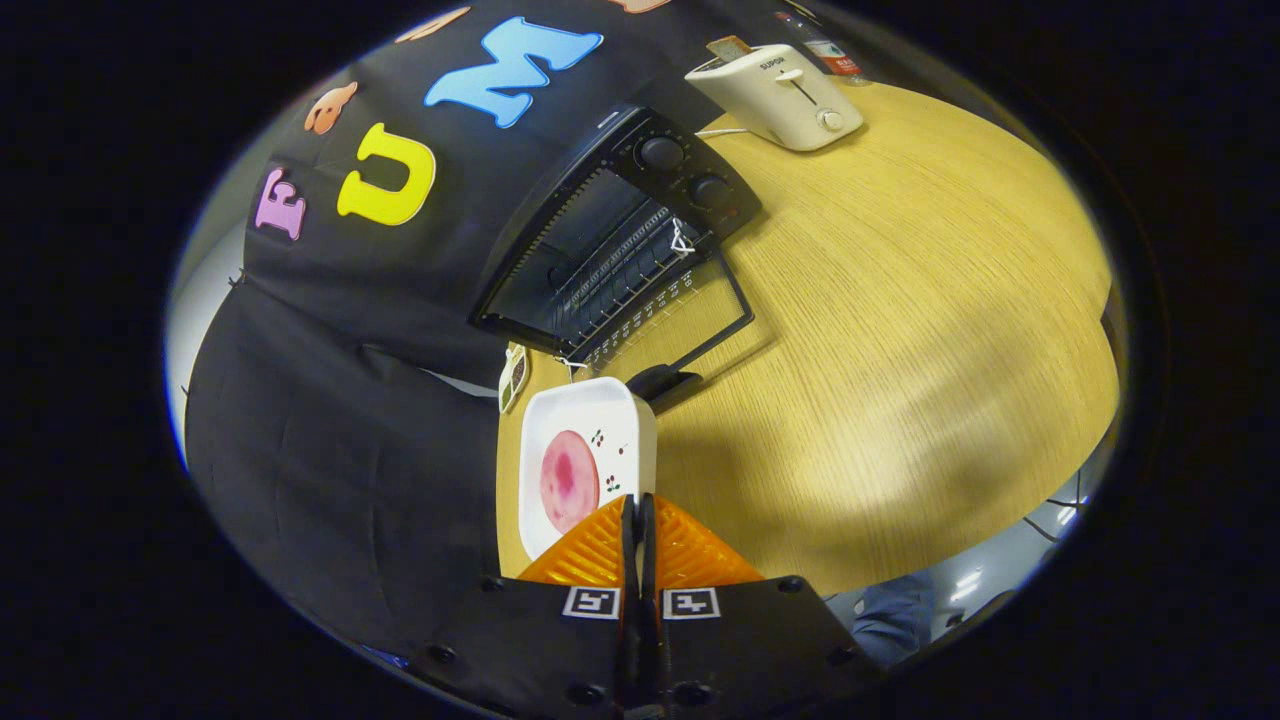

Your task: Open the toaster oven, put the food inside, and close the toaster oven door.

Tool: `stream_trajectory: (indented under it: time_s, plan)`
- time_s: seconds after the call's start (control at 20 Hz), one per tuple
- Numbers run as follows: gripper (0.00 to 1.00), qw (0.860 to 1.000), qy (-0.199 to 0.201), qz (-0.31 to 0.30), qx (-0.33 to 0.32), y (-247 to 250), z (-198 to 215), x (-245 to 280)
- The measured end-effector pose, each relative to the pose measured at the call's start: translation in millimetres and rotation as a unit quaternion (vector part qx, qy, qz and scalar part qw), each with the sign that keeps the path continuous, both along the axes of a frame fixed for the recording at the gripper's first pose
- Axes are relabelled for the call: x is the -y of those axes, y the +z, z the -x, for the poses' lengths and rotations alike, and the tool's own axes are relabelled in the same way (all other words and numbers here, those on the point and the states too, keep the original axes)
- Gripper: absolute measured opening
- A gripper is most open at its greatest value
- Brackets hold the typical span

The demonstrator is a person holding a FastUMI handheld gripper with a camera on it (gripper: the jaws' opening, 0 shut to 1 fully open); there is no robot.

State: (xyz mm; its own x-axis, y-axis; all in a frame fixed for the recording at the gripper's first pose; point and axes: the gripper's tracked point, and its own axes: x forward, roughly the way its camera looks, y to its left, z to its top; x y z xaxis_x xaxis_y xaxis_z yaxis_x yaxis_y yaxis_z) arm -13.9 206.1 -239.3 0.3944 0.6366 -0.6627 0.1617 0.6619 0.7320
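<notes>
The gripper (640, 515) fingers are pinched tight on the rim of the white plate (575, 440) with pink food (568, 480). Past it, toward the upper middle, the black toaster oven (610, 240) sits open on the wooden table (900, 330).

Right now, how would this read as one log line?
oven door: open | gripper: shut on plate rim | food: on plate, outside oven
</notes>
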Motion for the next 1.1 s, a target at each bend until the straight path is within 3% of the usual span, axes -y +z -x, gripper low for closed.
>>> stream_trajectory:
  time_s: [0.5,0.8,1.1]
  plan:
    - [0.02,0.993,-0.115,-0.017,0.007,-7.6,-61.6,-24.1]
    - [0.02,0.989,-0.148,-0.020,-0.001,-21.6,-100.5,-36.9]
    - [0.02,0.977,-0.210,-0.042,-0.011,-31.9,-140.9,-47.6]
